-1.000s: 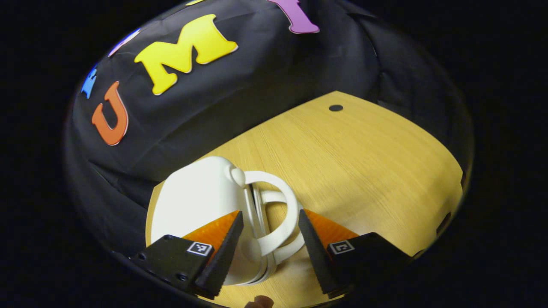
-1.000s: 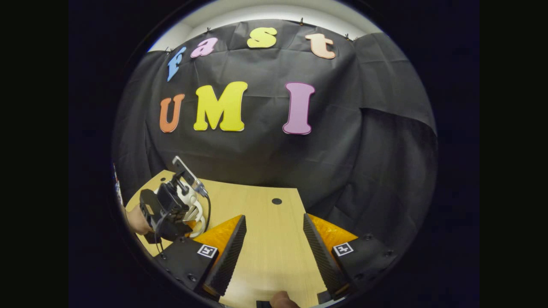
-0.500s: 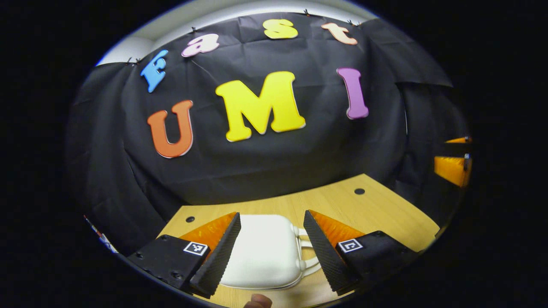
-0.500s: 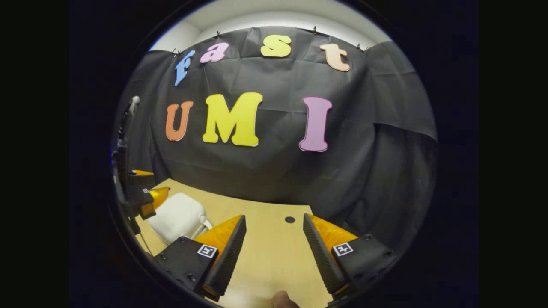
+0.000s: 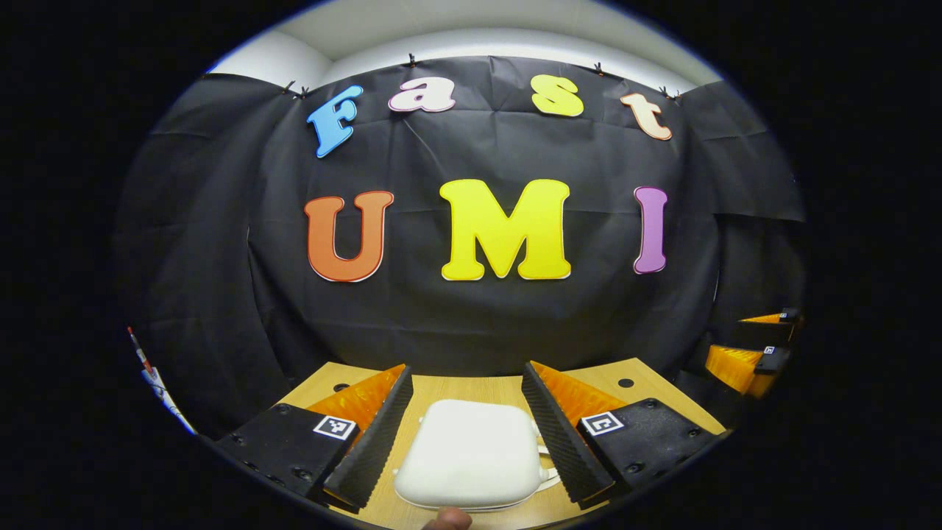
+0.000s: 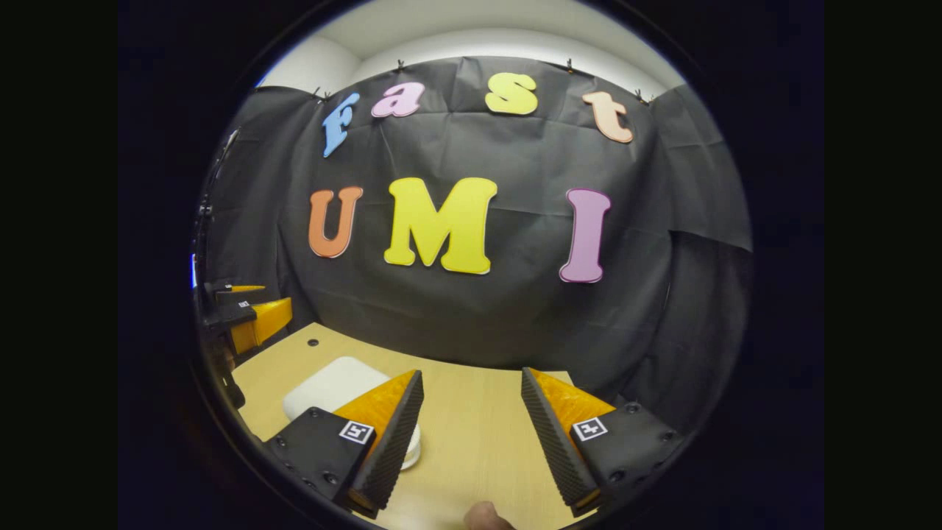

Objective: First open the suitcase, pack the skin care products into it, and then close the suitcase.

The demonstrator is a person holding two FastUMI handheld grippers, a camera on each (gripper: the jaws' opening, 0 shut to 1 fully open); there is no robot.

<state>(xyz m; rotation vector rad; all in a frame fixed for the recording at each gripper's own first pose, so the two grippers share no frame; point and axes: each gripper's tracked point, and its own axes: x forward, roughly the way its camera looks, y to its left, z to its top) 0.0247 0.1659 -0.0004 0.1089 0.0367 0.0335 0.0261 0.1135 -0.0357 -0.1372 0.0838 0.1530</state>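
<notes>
A small white suitcase (image 5: 471, 455) lies flat and closed on the wooden table (image 5: 640, 386), its handle facing right. In the left gripper view my left gripper (image 5: 466, 436) hovers open above and a little behind it, the case showing between the fingers without contact. The right gripper view has the same suitcase (image 6: 335, 384) at lower left, partly hidden by my right gripper's left finger (image 6: 390, 434). My right gripper (image 6: 471, 434) is open over bare tabletop with nothing between its fingers. The left gripper (image 6: 246, 318) appears at the far left edge; the right gripper (image 5: 747, 353) at the far right.
The black cloth wall rises right behind the table (image 6: 471, 449). Small dark holes (image 5: 625, 383) mark the tabletop near its back edge. A fingertip (image 5: 449, 520) of the person shows at the bottom edge.
My left gripper let go of the suitcase handle and pulled up and back; the case now lies flat on the table. The right gripper rose and drew back slightly.
</notes>
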